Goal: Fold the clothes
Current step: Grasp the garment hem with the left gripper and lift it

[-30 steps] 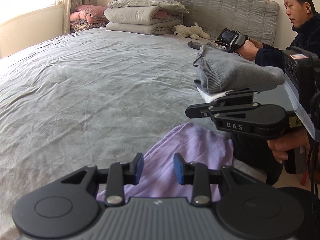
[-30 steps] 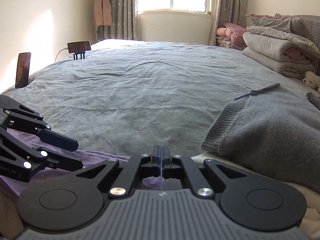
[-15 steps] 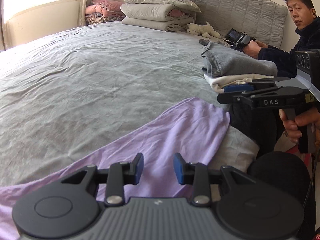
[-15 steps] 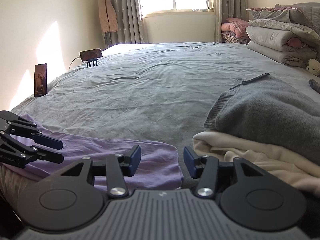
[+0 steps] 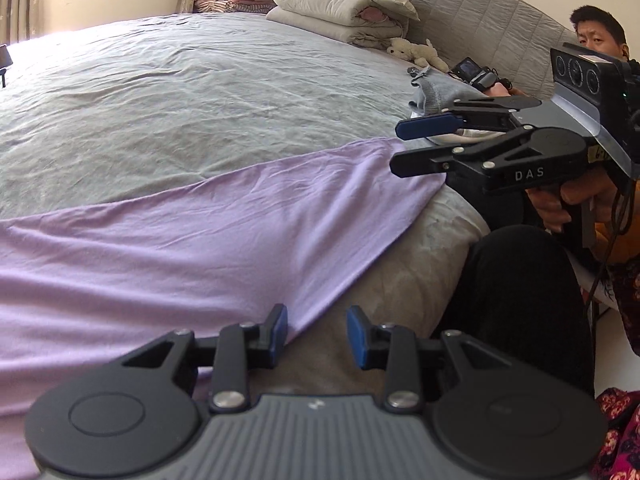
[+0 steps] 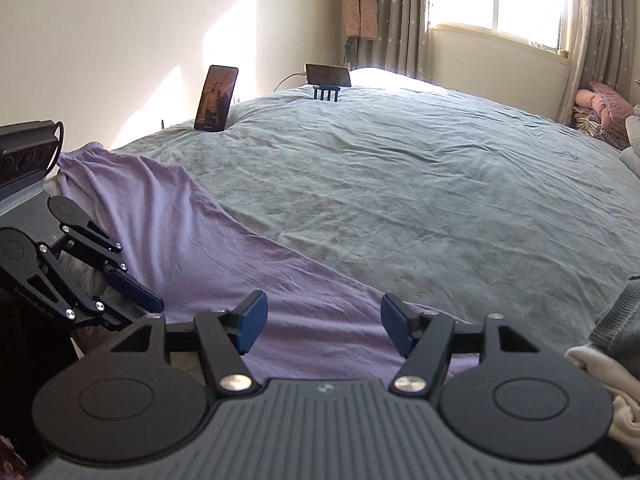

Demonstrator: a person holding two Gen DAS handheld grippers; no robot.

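A lilac garment (image 5: 192, 240) lies spread flat along the near edge of the grey bed (image 5: 200, 92), also seen as the lilac cloth (image 6: 224, 264) in the right wrist view. My left gripper (image 5: 317, 336) hovers over its near corner, open, with only bedding between its pads. My right gripper (image 6: 324, 322) is above the garment's other end; its jaws are opening and nothing is between them. Each gripper shows in the other view: the right gripper (image 5: 398, 147) and the left gripper (image 6: 150, 308).
A folded grey sweater (image 6: 616, 320) lies on a cream garment (image 6: 600, 368) at the bed's right. Two phones on stands (image 6: 216, 98) (image 6: 328, 76) are at the far edge. Stacked quilts (image 5: 340, 12), a plush toy (image 5: 416, 52) and a seated person (image 5: 596, 36) are by the headboard.
The right gripper went from shut to open and pulled back from the lilac cloth. The left gripper slid sideways along the bed edge. The garment now lies stretched out flat.
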